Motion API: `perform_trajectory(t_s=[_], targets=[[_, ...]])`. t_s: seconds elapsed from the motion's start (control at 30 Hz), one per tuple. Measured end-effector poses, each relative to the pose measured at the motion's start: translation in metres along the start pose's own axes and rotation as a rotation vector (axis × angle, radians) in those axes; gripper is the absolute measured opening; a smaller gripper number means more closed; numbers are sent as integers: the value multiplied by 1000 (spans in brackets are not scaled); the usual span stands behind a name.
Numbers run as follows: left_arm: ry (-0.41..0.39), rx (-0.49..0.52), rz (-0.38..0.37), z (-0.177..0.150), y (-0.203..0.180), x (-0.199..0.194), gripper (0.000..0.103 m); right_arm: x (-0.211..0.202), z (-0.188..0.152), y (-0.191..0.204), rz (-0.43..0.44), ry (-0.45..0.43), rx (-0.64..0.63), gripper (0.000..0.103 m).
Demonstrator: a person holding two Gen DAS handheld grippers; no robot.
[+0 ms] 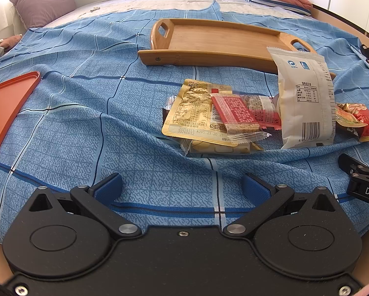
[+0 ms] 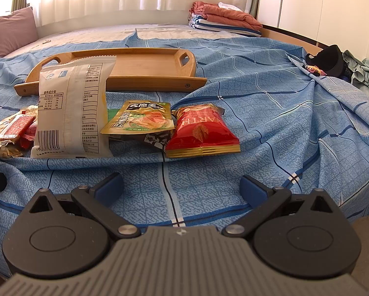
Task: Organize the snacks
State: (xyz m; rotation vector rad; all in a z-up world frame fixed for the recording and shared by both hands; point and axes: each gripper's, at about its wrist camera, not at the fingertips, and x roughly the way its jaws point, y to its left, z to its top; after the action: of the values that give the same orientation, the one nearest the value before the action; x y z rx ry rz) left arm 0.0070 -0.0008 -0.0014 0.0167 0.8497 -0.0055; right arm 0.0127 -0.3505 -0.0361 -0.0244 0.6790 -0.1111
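A pile of snack packets lies on the blue bed sheet. A tall white packet [image 1: 305, 98] [image 2: 71, 108] stands in it, beside a gold pouch [image 1: 194, 111], small red bars [image 1: 236, 113], a yellow-green pouch [image 2: 140, 118] and a red bag [image 2: 201, 130]. A wooden tray [image 1: 216, 42] [image 2: 140, 66] lies empty behind the pile. An orange tray [image 1: 4, 103] is at the left. My left gripper [image 1: 182, 190] is open and empty, short of the pile. My right gripper [image 2: 182, 187] is open and empty, in front of the red bag.
A purple pillow [image 1: 43, 2] and folded blankets [image 2: 223, 19] lie at the far side of the bed. A black object [image 2: 329, 61] sits at the right edge. The sheet is wrinkled. The right gripper's body [image 1: 361, 180] shows at the right of the left wrist view.
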Motion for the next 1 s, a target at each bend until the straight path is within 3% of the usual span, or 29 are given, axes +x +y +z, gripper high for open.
perform_trajectory(t_s=[0.83, 1.0], targets=[[13, -17, -4, 1, 3, 2, 103, -4, -3, -2, 1, -15, -3, 103], [2, 1, -3, -2, 3, 1, 103, -4, -3, 3, -22, -14, -51, 103]])
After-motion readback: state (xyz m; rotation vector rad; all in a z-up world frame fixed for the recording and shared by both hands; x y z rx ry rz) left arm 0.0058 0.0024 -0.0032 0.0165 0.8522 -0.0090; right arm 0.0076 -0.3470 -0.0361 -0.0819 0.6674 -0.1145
